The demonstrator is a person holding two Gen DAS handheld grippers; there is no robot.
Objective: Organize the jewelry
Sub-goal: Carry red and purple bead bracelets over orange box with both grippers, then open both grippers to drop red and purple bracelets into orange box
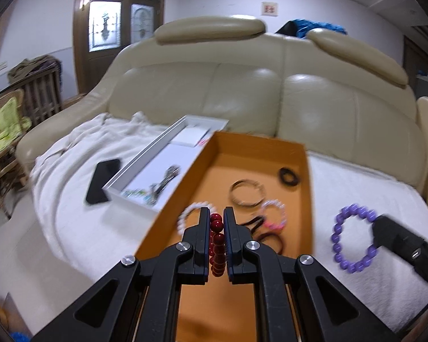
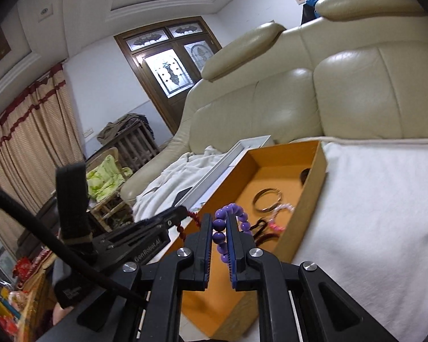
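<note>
My left gripper (image 1: 216,216) is shut on a dark red bead bracelet (image 1: 216,242) and holds it above the near end of the orange box (image 1: 306,188). The box holds a metal bangle (image 1: 247,192), a white bead bracelet (image 1: 185,213), a clear and pink bracelet (image 1: 274,213), a black hair tie (image 1: 288,177) and dark bands. My right gripper (image 2: 219,222) is shut on a purple bead bracelet (image 2: 231,219), held above the box's near edge (image 2: 314,188). The same bracelet shows in the left wrist view (image 1: 353,236), hanging from the right gripper.
A white tray (image 1: 145,159) with a watch and small jewelry lies left of the orange box. A black phone (image 1: 102,179) lies on the white blanket (image 1: 71,165) covering the beige sofa (image 1: 271,91). A wicker chair (image 2: 108,176) stands to the left.
</note>
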